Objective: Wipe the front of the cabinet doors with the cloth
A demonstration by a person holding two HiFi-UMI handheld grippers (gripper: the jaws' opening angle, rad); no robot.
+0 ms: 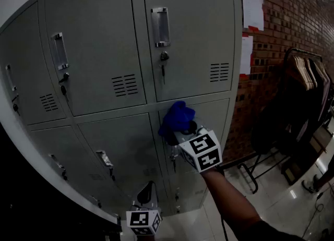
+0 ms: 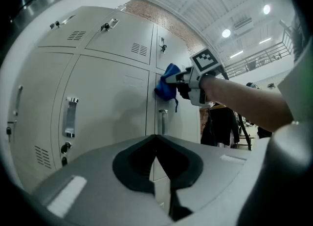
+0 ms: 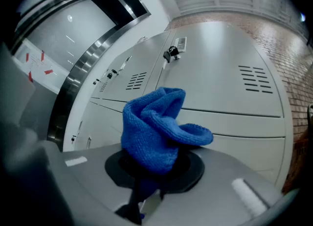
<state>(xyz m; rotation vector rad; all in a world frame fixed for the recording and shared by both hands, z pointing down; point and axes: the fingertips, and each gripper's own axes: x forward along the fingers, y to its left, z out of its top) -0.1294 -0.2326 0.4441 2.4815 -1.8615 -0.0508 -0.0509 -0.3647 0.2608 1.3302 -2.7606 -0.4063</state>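
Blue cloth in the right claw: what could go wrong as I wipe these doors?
The bunched blue knitted cloth is pinched only by one end in the right claw; rubbing may drag it out. Its loose folds could snag on the metal handle below or the hanging key above.

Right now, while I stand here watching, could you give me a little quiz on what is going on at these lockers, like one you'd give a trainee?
1. True or false: the left gripper holds the cloth.
2. What stands to the right of the cabinet doors?
A. a rack of hanging clothes
B. a fridge
C. a ladder
3. Missing word: the jaws of the right gripper are shut on a ___ cloth.

Key:
1. False. Its jaws are together with nothing between them.
2. A
3. blue
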